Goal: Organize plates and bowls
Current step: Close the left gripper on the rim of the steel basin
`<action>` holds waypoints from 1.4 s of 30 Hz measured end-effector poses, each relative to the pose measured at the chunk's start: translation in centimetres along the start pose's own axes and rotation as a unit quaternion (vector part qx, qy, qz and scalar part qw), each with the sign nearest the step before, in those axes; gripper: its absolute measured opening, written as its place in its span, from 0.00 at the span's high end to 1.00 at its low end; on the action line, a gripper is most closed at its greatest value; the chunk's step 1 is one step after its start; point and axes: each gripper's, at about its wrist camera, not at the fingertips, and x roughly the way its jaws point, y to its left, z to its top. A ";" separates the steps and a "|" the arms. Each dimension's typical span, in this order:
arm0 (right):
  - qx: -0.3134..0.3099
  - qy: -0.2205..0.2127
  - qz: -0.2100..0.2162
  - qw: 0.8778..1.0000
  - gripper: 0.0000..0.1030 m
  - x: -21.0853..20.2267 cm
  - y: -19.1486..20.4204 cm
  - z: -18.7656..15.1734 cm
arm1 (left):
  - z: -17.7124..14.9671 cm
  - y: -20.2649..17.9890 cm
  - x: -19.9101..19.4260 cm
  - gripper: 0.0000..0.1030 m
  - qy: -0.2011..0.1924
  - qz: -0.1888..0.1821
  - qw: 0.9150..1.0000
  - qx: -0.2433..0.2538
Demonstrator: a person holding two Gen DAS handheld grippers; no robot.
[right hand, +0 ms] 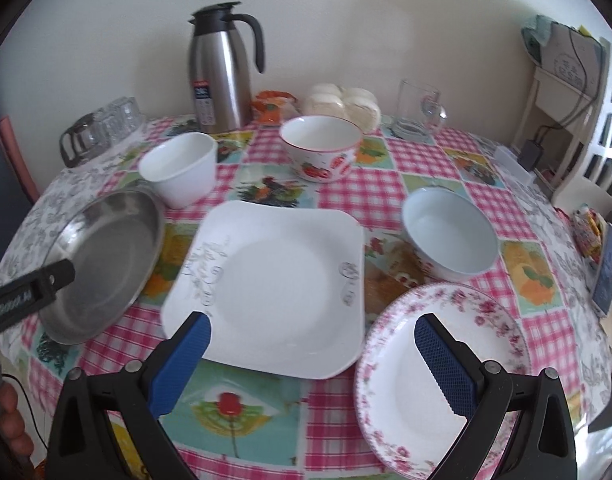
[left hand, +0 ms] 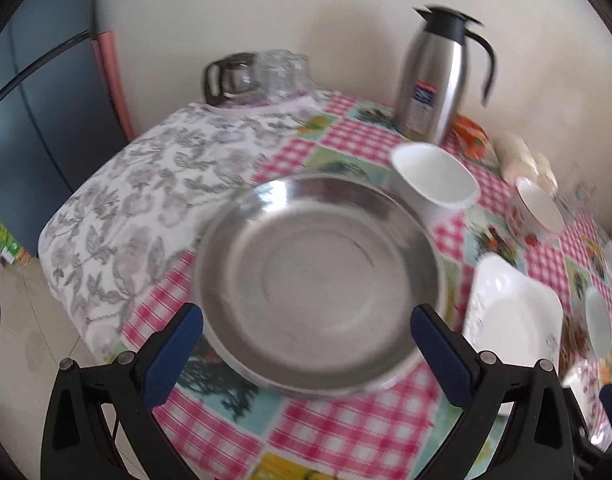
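A steel plate (left hand: pixel 318 280) lies on the checked tablecloth; my left gripper (left hand: pixel 306 328) is open, its blue fingers on either side of the plate's near rim. The plate also shows in the right wrist view (right hand: pixel 102 264), with the left gripper's finger (right hand: pixel 30 292) over it. My right gripper (right hand: pixel 312 340) is open above the near edge of a white square plate (right hand: pixel 274 284); its right finger is over a pink-flowered round plate (right hand: pixel 438 380). A white bowl (right hand: pixel 182 168), a strawberry bowl (right hand: pixel 322 148) and a pale blue bowl (right hand: pixel 450 232) stand behind.
A steel thermos jug (right hand: pixel 222 68), upturned glasses (right hand: pixel 102 128), a glass mug (right hand: pixel 420 112) and wrapped buns (right hand: pixel 346 104) stand along the wall. A grey floral cloth (left hand: pixel 146 200) covers the table's left part. A shelf (right hand: pixel 578 120) stands at right.
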 end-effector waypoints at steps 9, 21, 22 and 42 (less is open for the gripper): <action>0.031 -0.011 0.114 0.993 0.00 0.2 2.2 1.0 | 1.5 7.4 1.3 0.00 -0.060 -0.014 0.989 -0.132; -0.048 0.004 0.149 0.988 0.01 3.2 8.0 2.7 | 0.9 10.3 4.8 0.00 0.009 -0.021 0.988 -0.152; -0.050 0.005 0.148 0.988 0.01 3.5 8.2 2.8 | 0.9 10.5 5.1 0.00 0.012 -0.019 0.988 -0.155; -0.070 0.046 0.164 0.983 0.52 9.5 12.5 4.5 | 0.7 11.6 9.3 0.39 0.065 -0.074 0.982 -0.164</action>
